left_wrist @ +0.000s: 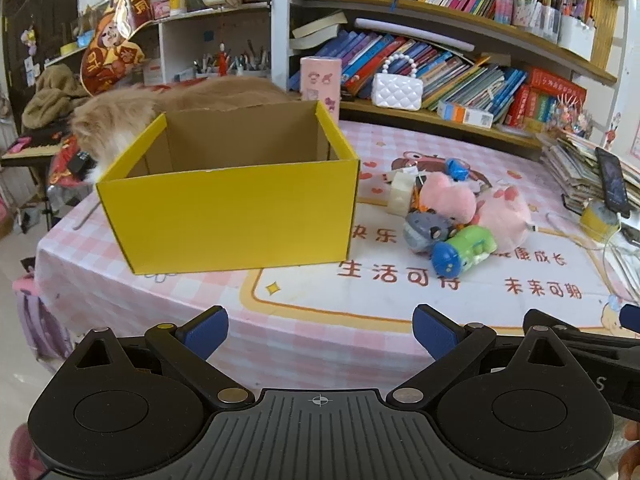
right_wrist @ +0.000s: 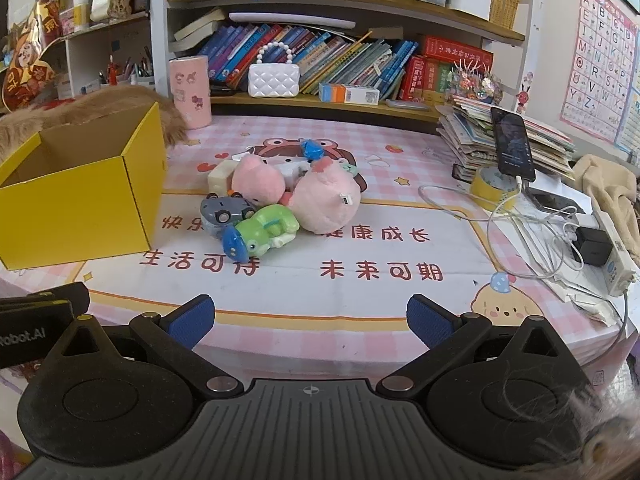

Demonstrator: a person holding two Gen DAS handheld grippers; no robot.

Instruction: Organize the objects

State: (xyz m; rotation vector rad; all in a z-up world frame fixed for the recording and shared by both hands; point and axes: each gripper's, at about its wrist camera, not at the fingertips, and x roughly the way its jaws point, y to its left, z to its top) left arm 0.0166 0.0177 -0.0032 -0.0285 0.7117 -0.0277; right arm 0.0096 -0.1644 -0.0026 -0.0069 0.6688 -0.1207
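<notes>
On the desk (left_wrist: 304, 312) the open yellow box (left_wrist: 228, 216) stands at the left, apparently empty and ready to receive the toy pile (right_wrist: 280, 204) heaped just right of it. The left hand-held gripper (left_wrist: 320, 330) and right hand-held gripper (right_wrist: 310, 320) both hover short of the toys, spread wide and holding nothing, likely poised for a first pick.

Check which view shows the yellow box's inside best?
Left wrist view: the yellow box sits whole in frame, its open top showing bare brown inner walls. The right wrist view cuts it off at the left edge, with only part of the inside visible.
</notes>
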